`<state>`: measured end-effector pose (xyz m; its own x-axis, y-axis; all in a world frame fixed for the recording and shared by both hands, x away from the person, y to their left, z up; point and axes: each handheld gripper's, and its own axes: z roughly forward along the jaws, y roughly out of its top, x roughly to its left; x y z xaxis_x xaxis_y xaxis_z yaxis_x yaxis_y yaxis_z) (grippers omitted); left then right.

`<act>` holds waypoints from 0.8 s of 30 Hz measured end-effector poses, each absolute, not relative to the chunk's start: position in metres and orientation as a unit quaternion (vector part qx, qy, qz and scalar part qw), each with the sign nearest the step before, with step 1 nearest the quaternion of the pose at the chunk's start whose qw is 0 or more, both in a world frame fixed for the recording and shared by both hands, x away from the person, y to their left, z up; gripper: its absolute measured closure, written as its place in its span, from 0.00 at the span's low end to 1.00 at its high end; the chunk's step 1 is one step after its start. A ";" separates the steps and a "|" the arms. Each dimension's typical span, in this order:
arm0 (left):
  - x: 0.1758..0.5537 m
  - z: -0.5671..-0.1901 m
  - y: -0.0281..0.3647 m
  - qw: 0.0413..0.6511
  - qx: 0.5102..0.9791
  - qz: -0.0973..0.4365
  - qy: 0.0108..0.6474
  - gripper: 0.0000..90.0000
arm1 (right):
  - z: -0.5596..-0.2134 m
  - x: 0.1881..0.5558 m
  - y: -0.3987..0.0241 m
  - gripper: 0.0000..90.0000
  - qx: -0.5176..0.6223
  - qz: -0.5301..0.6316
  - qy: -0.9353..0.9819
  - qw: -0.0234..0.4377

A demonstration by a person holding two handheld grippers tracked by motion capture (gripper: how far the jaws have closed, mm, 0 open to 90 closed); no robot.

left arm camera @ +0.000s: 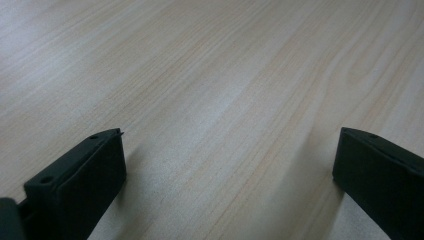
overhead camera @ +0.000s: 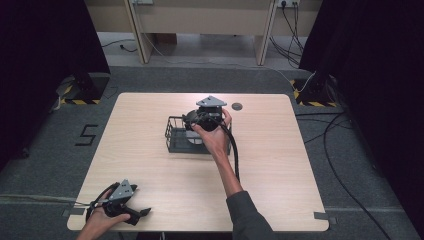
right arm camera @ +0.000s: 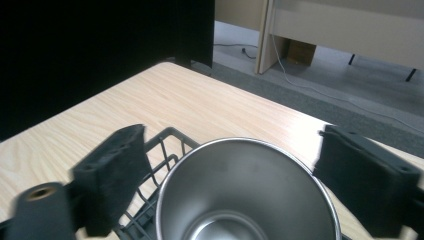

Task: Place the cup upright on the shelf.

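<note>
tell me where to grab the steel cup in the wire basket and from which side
Take the steel cup across its rim, coming from above. It stands upright, mouth open upward, low in the wire basket, whose walls block a side approach. The right gripper already straddles the rim, jaws apart and not pressing.

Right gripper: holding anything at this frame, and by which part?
Nothing held. The right gripper straddles the steel cup's rim over the wire basket, but both pads stand clear of it. The left gripper is open over bare table.
</note>
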<state>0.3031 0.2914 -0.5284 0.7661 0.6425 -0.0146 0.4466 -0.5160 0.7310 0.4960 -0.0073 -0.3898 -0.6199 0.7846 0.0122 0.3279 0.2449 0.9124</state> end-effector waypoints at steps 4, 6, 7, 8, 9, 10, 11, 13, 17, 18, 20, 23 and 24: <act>0.303 -0.529 0.291 0.377 0.861 0.130 0.316 0.00 | -0.387 0.492 -0.009 0.16 0.366 0.497 0.753 0.229; 0.303 -0.529 0.291 0.378 0.860 0.130 0.317 0.00 | -0.386 0.489 -0.011 0.16 0.365 0.501 0.751 0.226; 0.303 -0.529 0.291 0.377 0.860 0.130 0.317 0.00 | -0.385 0.488 -0.012 0.17 0.363 0.504 0.751 0.224; 0.303 -0.529 0.291 0.377 0.860 0.130 0.317 0.00 | -0.385 0.486 -0.013 0.16 0.361 0.504 0.752 0.224; 0.303 -0.529 0.291 0.377 0.860 0.131 0.317 0.00 | -0.384 0.484 -0.013 0.17 0.360 0.505 0.752 0.223; 0.303 -0.529 0.291 0.377 0.860 0.130 0.317 0.00 | -0.384 0.482 -0.014 0.17 0.359 0.505 0.752 0.223; 0.303 -0.529 0.291 0.377 0.860 0.131 0.317 0.00 | -0.383 0.481 -0.015 0.17 0.357 0.508 0.752 0.223; 0.303 -0.529 0.291 0.377 0.860 0.130 0.317 0.00 | -0.383 0.477 -0.018 0.17 0.355 0.512 0.751 0.218; 0.303 -0.529 0.291 0.378 0.860 0.130 0.317 0.00 | -0.383 0.470 -0.025 0.17 0.351 0.517 0.751 0.214; 0.303 -0.529 0.291 0.378 0.860 0.130 0.317 0.00 | -0.383 0.467 -0.027 0.17 0.349 0.517 0.752 0.214; 0.303 -0.529 0.291 0.378 0.860 0.130 0.317 0.00 | -0.384 0.463 -0.031 0.17 0.346 0.519 0.752 0.213; 0.303 -0.529 0.291 0.378 0.860 0.130 0.317 0.00 | -0.385 0.457 -0.037 0.17 0.345 0.522 0.751 0.211; 0.303 -0.529 0.291 0.378 0.860 0.130 0.317 0.00 | -0.385 0.455 -0.039 0.17 0.345 0.523 0.750 0.211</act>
<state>0.3031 0.2913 -0.5286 0.7653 0.6435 -0.0161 0.4472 -0.5136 0.7323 0.4548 -0.0390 -0.3846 -0.6730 0.7382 0.0456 0.2974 0.2137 0.9305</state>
